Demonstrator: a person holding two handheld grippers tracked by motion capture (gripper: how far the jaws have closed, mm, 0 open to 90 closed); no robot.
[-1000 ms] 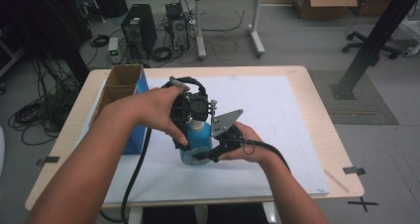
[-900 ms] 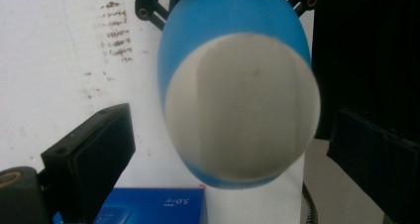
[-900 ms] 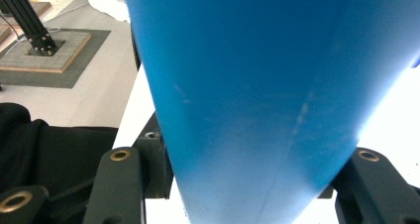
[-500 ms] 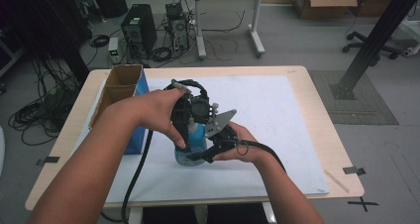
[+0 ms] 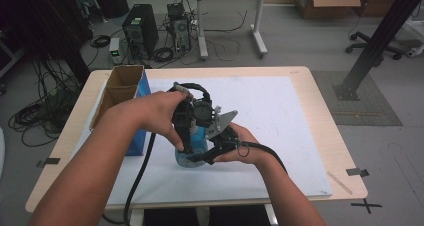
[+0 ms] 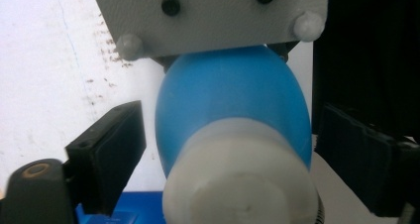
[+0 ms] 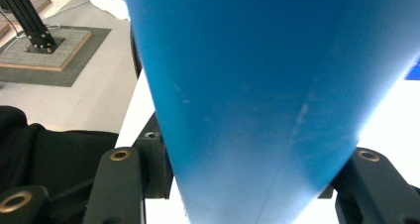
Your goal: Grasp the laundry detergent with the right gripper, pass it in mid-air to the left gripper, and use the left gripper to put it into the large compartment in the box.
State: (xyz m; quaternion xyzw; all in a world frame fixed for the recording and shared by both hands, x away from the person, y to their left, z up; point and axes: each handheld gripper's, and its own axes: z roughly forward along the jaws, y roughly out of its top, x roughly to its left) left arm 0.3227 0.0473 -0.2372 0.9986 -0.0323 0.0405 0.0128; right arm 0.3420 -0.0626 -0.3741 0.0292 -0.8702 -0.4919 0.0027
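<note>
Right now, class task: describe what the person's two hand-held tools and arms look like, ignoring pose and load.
Both tools are black. The left claw has blocky black pads and a brass-ringed hole. The right claw shows brass-ringed pivots on rounded black arms. In the high view a thick black cable trails from the left tool, and a grey three-cornered plate tops the right one. Both forearms are bare, with no sleeves.

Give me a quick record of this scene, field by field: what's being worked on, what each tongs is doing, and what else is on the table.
object: blue bottle with a white cap
left tongs: open, jaws either side of the cap end, gaps showing
right tongs: shut on the bottle body
surface: white mat on a wooden table
other: open cardboard box with a blue side, left of the bottle
</note>
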